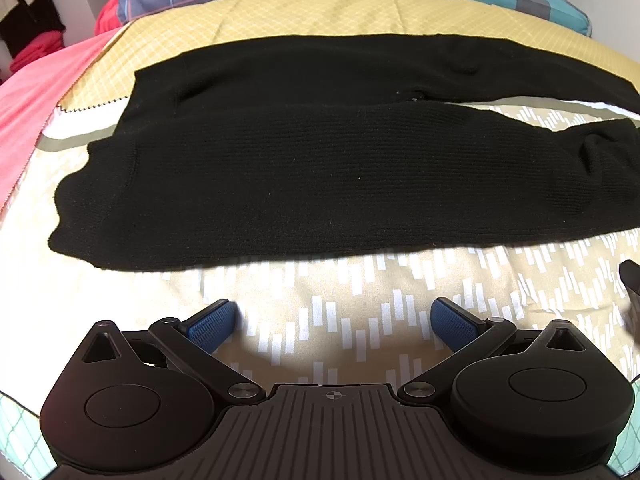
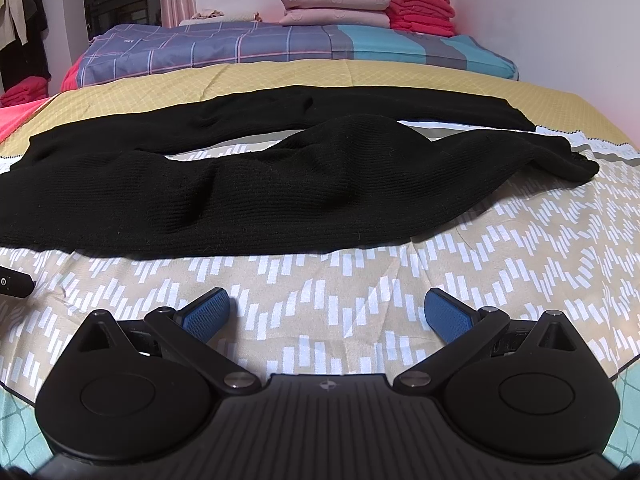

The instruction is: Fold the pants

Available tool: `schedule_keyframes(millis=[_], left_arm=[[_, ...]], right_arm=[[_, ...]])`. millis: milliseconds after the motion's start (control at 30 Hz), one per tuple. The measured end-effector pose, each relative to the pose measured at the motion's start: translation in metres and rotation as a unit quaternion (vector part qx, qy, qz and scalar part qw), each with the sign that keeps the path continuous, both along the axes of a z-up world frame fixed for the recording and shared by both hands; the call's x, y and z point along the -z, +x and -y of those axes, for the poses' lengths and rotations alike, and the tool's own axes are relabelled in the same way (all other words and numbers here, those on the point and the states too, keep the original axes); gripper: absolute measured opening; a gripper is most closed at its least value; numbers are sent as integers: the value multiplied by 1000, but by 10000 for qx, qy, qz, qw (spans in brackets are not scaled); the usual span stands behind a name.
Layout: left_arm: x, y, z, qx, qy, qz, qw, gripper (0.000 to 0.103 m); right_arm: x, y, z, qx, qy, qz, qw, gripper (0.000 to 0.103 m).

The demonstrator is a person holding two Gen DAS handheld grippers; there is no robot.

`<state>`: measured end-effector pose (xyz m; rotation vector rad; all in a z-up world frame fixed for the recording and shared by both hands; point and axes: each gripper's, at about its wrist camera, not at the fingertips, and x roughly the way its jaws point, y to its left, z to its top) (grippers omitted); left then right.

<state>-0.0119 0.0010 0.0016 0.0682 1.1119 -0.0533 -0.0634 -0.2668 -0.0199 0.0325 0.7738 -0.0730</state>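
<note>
Black knit pants [image 1: 280, 168] lie spread across the bed, waistband at the left, both legs running to the right. In the right wrist view the pants [image 2: 240, 192] show the near leg bunched into a hump and its cuff at the far right. My left gripper [image 1: 334, 316] is open and empty, just short of the near leg's edge. My right gripper [image 2: 326, 308] is open and empty, a little short of the near leg. The left gripper's edge shows in the right wrist view [image 2: 16, 286]; the right gripper's edge shows in the left wrist view [image 1: 632, 276].
The bed has a beige sheet with white dashes [image 2: 360, 264] and a yellow quilted cover [image 2: 280, 74] behind. A blue plaid folded quilt [image 2: 240, 46], pink pillows [image 2: 334, 4] and red folded clothes [image 2: 422, 8] sit at the back. A pink cloth [image 1: 28, 112] lies at the left.
</note>
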Motion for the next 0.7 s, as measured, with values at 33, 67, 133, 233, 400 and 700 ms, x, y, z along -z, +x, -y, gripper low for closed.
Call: schedule_keyframes(millis=[33,67,133,233,400,700], left_arm=[[0,-1,0,29,-1,32,10000,103],[0,-2,0,62,3,63,10000,103],[-1,-3,0,138,0,87,9999,103],[-5,-1,-3,301,-137,-15,9995,103],[-24,-2,-14,518,-629,70,9967,103],[-33,38,-27,124,-584,901,9941,103]], right_arm=[[0,0,0,5,1,6,10000,103],[0,0,0,5,-5,9,10000,103],[1,-2,1,-9,-6,37,10000,103],[3,-6,2,-96,-29,129,9999,103],[-1,-4,13,-456,139,9,9989,103],[-37,19,139,429,1882,290,9808,103]])
